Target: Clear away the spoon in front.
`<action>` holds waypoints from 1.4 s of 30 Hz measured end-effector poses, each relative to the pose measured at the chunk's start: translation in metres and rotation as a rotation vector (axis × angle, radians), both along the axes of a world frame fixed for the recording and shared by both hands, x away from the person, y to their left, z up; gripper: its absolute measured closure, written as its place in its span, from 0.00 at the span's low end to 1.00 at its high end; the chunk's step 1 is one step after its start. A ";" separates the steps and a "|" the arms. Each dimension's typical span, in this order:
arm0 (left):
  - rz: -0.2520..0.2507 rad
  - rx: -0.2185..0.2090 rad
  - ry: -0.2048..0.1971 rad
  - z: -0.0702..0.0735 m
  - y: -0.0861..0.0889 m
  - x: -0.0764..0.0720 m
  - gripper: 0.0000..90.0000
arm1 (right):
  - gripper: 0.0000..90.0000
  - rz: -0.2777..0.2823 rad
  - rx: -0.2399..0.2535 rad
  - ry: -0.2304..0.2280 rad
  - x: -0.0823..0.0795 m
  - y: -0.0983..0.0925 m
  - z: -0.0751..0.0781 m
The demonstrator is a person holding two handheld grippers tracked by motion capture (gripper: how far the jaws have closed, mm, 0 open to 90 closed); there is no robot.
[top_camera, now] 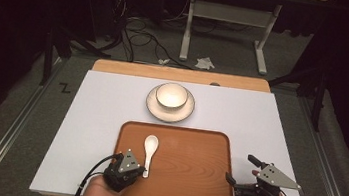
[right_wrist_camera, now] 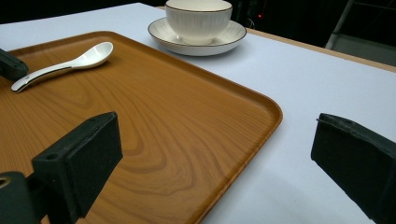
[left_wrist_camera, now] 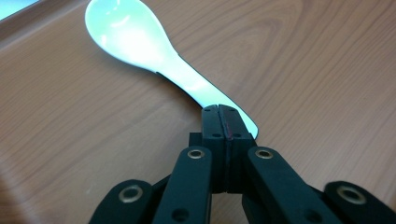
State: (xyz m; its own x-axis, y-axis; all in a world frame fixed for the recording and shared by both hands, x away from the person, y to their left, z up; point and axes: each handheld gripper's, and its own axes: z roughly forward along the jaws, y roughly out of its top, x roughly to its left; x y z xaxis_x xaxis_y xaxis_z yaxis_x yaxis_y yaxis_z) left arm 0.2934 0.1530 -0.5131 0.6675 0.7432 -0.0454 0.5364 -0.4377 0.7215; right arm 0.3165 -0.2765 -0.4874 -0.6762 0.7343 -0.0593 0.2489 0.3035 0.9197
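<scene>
A white ceramic spoon (top_camera: 150, 148) lies on the wooden tray (top_camera: 193, 171), bowl end away from me. My left gripper (top_camera: 142, 170) is shut, its two black jaws pressed together with nothing between them. In the left gripper view the closed tips (left_wrist_camera: 223, 112) sit right over the handle end of the spoon (left_wrist_camera: 140, 42); whether they touch it I cannot tell. My right gripper (top_camera: 243, 169) stands open at the tray's right edge, its jaws (right_wrist_camera: 217, 135) wide apart over the tray rim (right_wrist_camera: 261, 107) and the white tabletop. The spoon (right_wrist_camera: 70, 63) lies far to its left.
A white ribbed bowl (top_camera: 171, 95) stands on a saucer (top_camera: 180, 115) beyond the tray, also in the right gripper view as bowl (right_wrist_camera: 198, 18) and saucer (right_wrist_camera: 233, 35). White table cover (top_camera: 94, 118) surrounds the tray. Cables and a desk frame are on the floor beyond.
</scene>
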 end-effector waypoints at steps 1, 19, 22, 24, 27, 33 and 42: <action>-0.006 0.006 -0.003 0.000 -0.001 0.000 1.00 | 0.03 0.001 0.000 -0.001 0.000 0.000 0.000; -0.055 0.029 -0.017 0.002 -0.014 -0.002 0.48 | 0.03 0.002 -0.001 0.000 0.000 0.000 0.000; -0.031 -0.005 -0.025 0.005 -0.007 -0.001 0.31 | 0.03 0.002 0.001 0.000 0.000 0.000 0.000; 0.003 -0.050 -0.041 0.009 0.005 0.002 0.23 | 0.03 0.001 0.001 0.001 0.000 0.000 0.000; 0.042 -0.118 -0.069 0.014 0.026 0.004 0.11 | 0.03 0.001 0.000 -0.001 0.000 -0.001 0.000; 0.141 -0.168 -0.173 0.021 0.057 0.002 0.00 | 0.03 0.002 0.001 0.003 0.000 0.000 -0.001; 0.251 -0.162 -0.221 0.022 0.091 0.005 0.01 | 0.03 0.004 -0.001 0.002 0.001 0.000 -0.001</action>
State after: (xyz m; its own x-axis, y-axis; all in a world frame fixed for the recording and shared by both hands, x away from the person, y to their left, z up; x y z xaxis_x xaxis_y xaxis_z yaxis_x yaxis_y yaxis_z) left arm 0.2980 0.2444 -0.4914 0.4721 0.8801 -0.0508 0.4363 -0.1833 0.8809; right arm 0.3171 -0.2765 -0.4885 -0.6793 0.7316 -0.0586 0.2498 0.3055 0.9189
